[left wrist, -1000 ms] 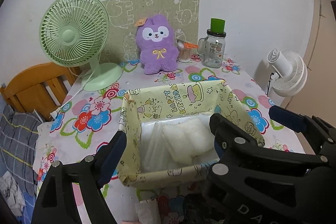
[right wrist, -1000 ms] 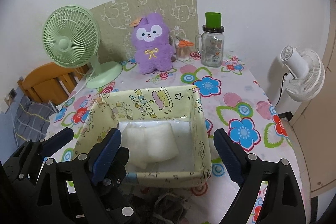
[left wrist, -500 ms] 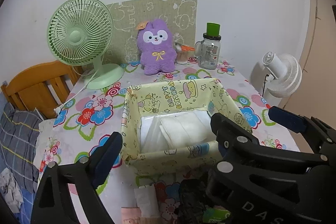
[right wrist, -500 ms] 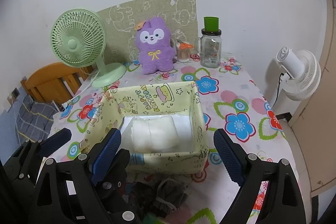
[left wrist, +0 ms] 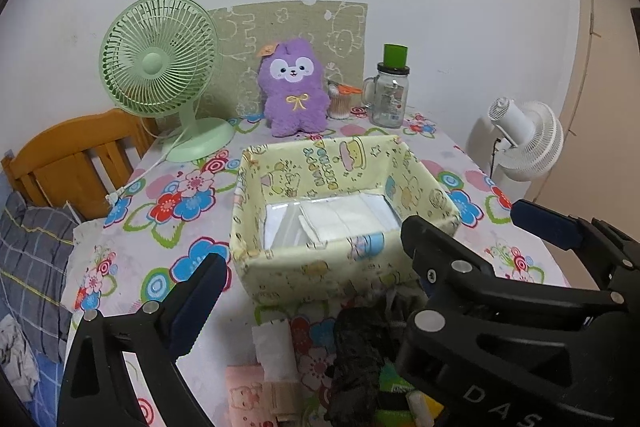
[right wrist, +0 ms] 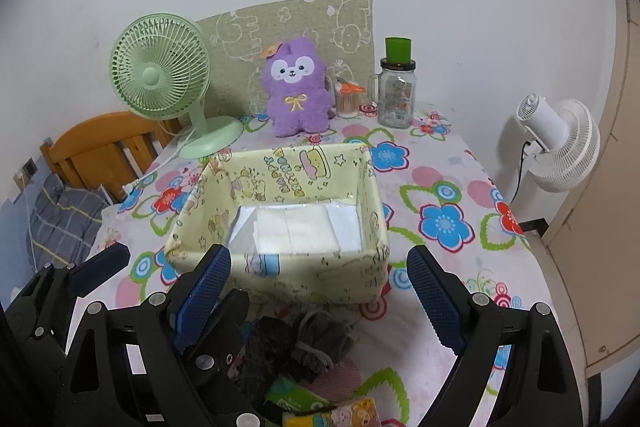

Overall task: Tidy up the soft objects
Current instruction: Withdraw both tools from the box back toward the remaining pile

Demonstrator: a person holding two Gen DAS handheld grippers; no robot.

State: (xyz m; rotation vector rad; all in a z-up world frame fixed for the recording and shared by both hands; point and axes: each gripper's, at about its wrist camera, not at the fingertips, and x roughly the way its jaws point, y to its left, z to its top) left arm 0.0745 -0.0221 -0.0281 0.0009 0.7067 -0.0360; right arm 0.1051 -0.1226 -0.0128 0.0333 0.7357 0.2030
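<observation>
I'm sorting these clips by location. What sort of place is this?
Most likely a room in a home, perhaps a bedroom. A table under a floral tablecloth stands against a white wall, bearing a purple plush toy and a green desk fan; a wooden headboard with plaid bedding stands alongside.

A lived-in home, most likely a bedroom corner: a table under a flower-printed cloth [right wrist: 440, 187] stands against a plain white wall. On that table sit a mint-green plastic desk fan [right wrist: 168, 87], a purple plush rabbit [right wrist: 298, 87] and a handled glass jar with a green cap [right wrist: 396, 91]. Left of the table are an orange wooden headboard [left wrist: 76, 155] and grey checked bedding [left wrist: 32, 259]; right of it, a white fan [right wrist: 560, 143].
</observation>
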